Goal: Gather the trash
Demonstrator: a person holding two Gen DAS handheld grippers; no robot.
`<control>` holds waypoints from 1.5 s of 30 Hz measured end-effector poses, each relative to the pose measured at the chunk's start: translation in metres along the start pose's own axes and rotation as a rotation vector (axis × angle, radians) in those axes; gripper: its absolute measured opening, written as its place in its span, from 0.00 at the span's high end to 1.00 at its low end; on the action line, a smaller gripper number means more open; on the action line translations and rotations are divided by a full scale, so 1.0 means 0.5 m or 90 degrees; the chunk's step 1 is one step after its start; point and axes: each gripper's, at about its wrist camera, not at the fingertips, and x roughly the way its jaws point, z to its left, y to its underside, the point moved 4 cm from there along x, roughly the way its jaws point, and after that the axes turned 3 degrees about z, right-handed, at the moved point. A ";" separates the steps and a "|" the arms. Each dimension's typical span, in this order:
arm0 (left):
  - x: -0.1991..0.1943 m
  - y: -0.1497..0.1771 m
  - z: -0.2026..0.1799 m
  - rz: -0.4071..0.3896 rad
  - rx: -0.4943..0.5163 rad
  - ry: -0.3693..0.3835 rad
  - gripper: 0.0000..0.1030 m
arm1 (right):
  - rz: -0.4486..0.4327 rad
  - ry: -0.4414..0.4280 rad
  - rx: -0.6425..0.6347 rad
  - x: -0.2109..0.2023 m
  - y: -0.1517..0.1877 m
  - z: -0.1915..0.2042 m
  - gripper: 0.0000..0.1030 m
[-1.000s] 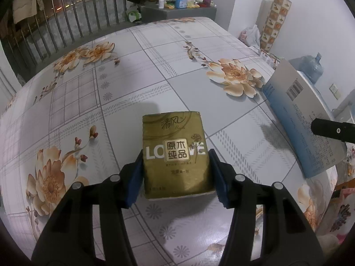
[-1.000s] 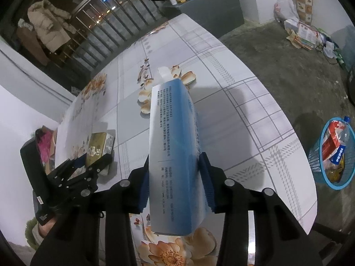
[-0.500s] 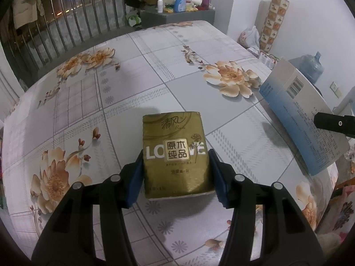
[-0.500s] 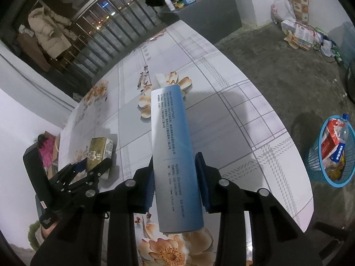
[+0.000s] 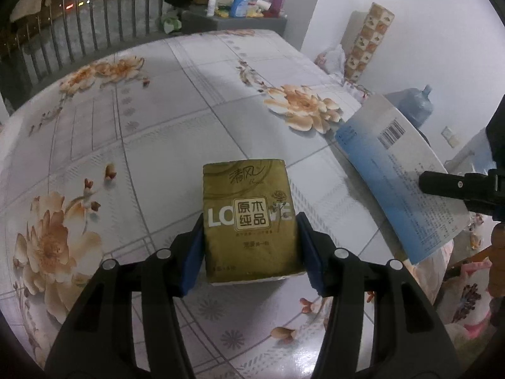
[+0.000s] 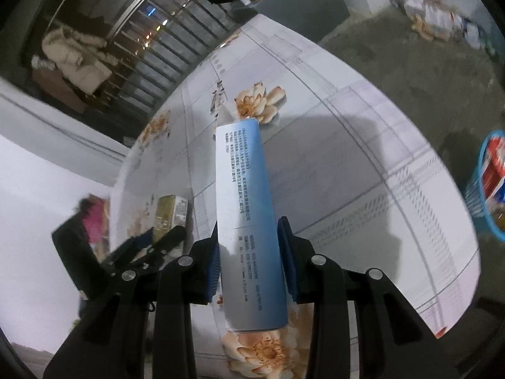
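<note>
Tissue pack (image 5: 249, 218) reading "LOVE", clamped in left gripper (image 5: 249, 246); right gripper (image 6: 249, 262) clamps blue carton (image 6: 246, 221).

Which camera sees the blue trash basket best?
The right wrist view: the blue basket sits on the floor at the picture's right edge, partly cut off, with packaging inside. The left wrist view does not show it at all.

I note the blue box (image 6: 249, 227) has rolled in my right hand-held gripper (image 6: 249, 262) from broad face to narrow edge, and the blue basket (image 6: 486, 186) has slid to the frame's right edge.
</note>
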 end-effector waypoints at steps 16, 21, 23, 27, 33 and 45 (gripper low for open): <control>0.007 0.010 -0.013 -0.035 0.014 0.020 0.19 | -0.026 -0.016 0.098 -0.032 0.016 -0.113 0.40; 0.014 0.013 -0.026 -0.033 0.038 0.014 0.08 | -0.022 -0.015 0.066 -0.023 0.018 -0.100 0.26; 0.016 0.014 -0.031 -0.030 0.053 0.003 0.08 | -0.022 -0.016 0.054 -0.021 0.018 -0.095 0.22; 0.020 0.016 -0.040 -0.020 0.077 -0.018 0.08 | -0.022 -0.030 0.043 -0.024 0.019 -0.100 0.11; 0.031 0.021 -0.057 -0.004 0.120 -0.071 0.08 | -0.032 -0.042 0.027 -0.029 0.027 -0.103 0.06; 0.030 0.021 -0.056 -0.005 0.115 -0.074 0.08 | -0.037 -0.031 0.011 -0.033 0.036 -0.103 0.06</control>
